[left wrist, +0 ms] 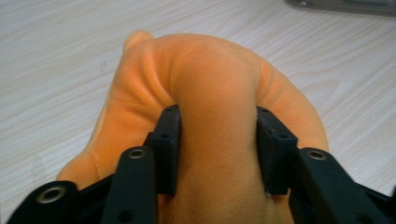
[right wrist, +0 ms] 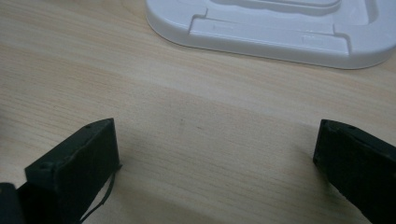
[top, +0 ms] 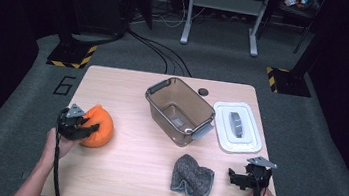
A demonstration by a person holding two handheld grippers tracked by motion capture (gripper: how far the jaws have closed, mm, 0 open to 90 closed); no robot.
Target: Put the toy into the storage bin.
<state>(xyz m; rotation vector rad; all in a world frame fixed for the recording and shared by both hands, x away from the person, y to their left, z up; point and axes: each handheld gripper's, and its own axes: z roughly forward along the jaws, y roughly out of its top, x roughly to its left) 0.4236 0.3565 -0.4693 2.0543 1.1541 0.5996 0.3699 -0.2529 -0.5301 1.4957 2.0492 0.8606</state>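
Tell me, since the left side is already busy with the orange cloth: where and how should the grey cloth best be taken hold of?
Probably at the raised rounded hump of the grey cloth, near its upper left. It lies bunched on the table, so that fold gives bulk to pinch, while the lower edge lies flat. Come from above on its right side, where the open right hand-held gripper already waits beside it.

High view: fixed above the person's side, facing forward and down; it takes in the whole desk [top: 156, 151] and the floor beyond.
Left gripper view: rides the left hand-held gripper [left wrist: 217, 140], looking along its jaws, very close to the orange cloth [left wrist: 215, 84].
Right gripper view: rides the right hand-held gripper [right wrist: 215, 158], low over bare wood, facing the white lid [right wrist: 280, 32].
Shared: high view also shows the cloth [top: 97, 126] and lid [top: 237, 127].
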